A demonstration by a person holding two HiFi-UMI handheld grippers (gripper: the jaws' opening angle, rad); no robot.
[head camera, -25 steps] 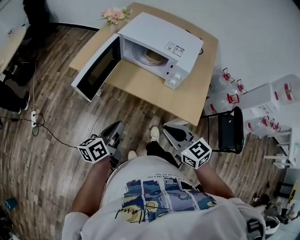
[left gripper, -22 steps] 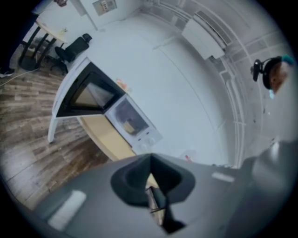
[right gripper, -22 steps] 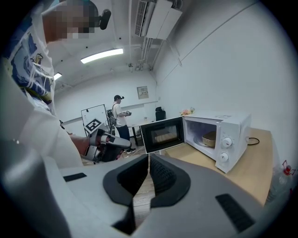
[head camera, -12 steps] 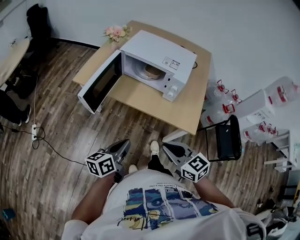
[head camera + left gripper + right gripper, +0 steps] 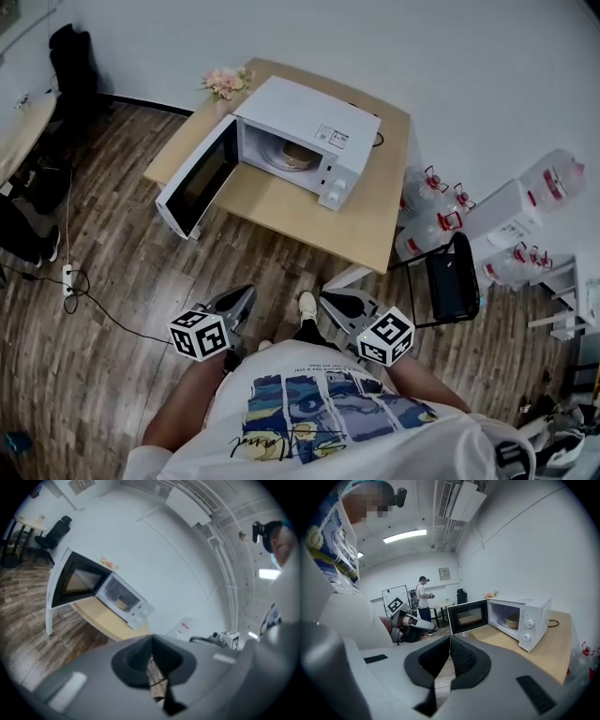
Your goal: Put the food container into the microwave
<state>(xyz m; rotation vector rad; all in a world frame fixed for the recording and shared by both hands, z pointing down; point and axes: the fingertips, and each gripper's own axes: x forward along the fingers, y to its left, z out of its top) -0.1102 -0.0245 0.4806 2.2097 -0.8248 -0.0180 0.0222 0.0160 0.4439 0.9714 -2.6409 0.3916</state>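
While the person stands well apart from it, the light wooden bench (image 5: 309, 211) sits on a wood-plank floor (image 5: 112, 281) against a white wall. A white microwave (image 5: 309, 112) stands on the bench, set at an angle. Its door (image 5: 195, 178) is swung fully open past the bench's edge, and two knobs show on the front panel at the right.

To the right of the bench, a black chair (image 5: 452, 281) stands on the floor. Several clear water jugs (image 5: 427, 202) with red handles are grouped just beyond it by the wall.

Near the bottom of the head view, the left hand-held gripper (image 5: 246, 292) and the right hand-held gripper (image 5: 326, 298) are held side by side close to the person's body, both pointing toward the bench. The left hand-held gripper is clenched, its dark pads meeting with nothing between them. The right hand-held gripper is likewise clenched and empty.

The food container (image 5: 292, 157), a tan round tub, sits inside the microwave's open cavity on the turntable, well apart from both grippers. A small bunch of pink flowers (image 5: 223, 82) lies at the bench's far corner, just behind the microwave.
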